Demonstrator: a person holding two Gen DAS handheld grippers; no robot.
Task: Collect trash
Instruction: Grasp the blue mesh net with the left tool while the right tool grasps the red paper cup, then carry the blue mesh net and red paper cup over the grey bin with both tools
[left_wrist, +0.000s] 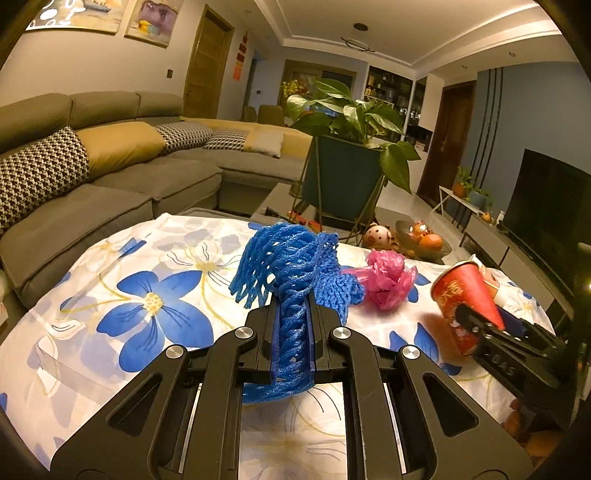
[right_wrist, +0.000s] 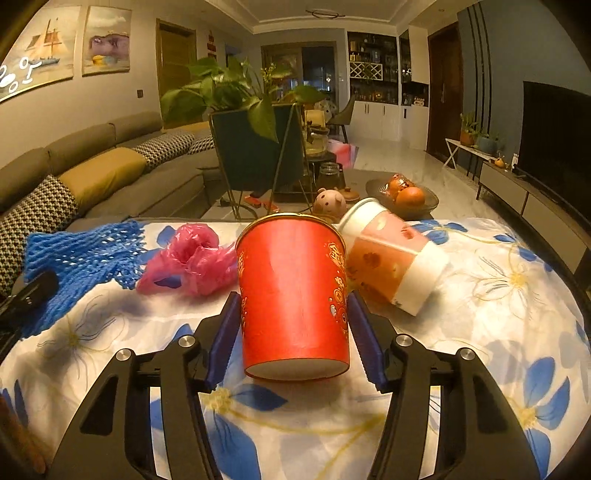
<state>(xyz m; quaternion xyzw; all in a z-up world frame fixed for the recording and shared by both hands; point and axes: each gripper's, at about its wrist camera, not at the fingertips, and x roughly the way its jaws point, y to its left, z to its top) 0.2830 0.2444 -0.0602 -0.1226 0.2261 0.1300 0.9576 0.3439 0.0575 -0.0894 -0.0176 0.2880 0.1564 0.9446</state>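
Setting: a table under a white cloth with blue flowers, in a living room with a sofa and a potted plant behind.
Left gripper: closed narrowly on a blue foam fruit net; the net is pinched between the jaws and its loose end fans out above them, clear of the cloth.
Right gripper: set around a red paper cup, the blue pads lying against its two sides; the cup appears gripped, with its base tipped toward the camera and off the cloth.
Trash already taken up: two pieces, the net and the red cup, one in each gripper.
Trash left on the table: a crumpled pink plastic bag between the net and the red cup, and a pink and white paper cup lying on its side just beside the red cup, on its right.
Bin or bag: none is seen in either view, so where the pieces are to go cannot be told.
Progress: judged about halfway; both held pieces are still to be dropped off, and two more are to be fetched.
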